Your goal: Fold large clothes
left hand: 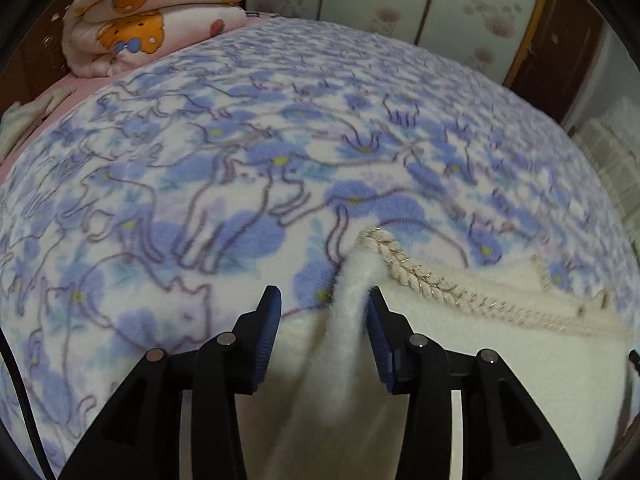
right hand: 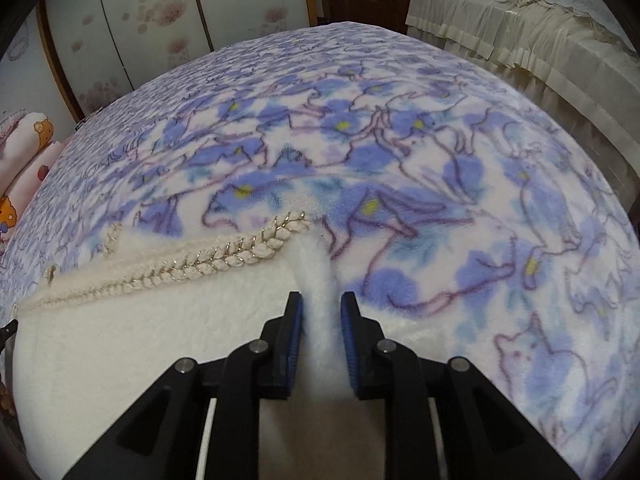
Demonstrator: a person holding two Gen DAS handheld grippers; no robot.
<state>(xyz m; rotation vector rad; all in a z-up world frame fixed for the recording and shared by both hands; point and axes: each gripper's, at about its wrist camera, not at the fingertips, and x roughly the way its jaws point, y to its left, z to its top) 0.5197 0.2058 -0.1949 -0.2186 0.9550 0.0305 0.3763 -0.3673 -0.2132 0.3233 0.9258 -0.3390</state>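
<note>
We find the left gripper (left hand: 322, 300) with its jaws spread: a raised ridge of the white fleece garment (left hand: 480, 360) stands between them, brushing the right-hand pad while the left-hand pad stands clear of it, so nothing is clamped. The right gripper (right hand: 322, 304) has its jaws narrowly parted about a like ridge of the same garment (right hand: 160, 340); whether the pads press on it we cannot tell for certain, though a sliver of gap shows on each side. The garment lies on the blue cat-print fleece blanket (left hand: 240, 140), its braided trim with gold chain (right hand: 224, 256) running along the far edge between the two corners. We judge this to be the laying-down of a fold. To do it well, both corners should come free level with each other, the trimmed edge straight, and the grippers should draw back without dragging the pile. A rolled bear-print quilt (left hand: 152, 16) sits well apart.
</note>
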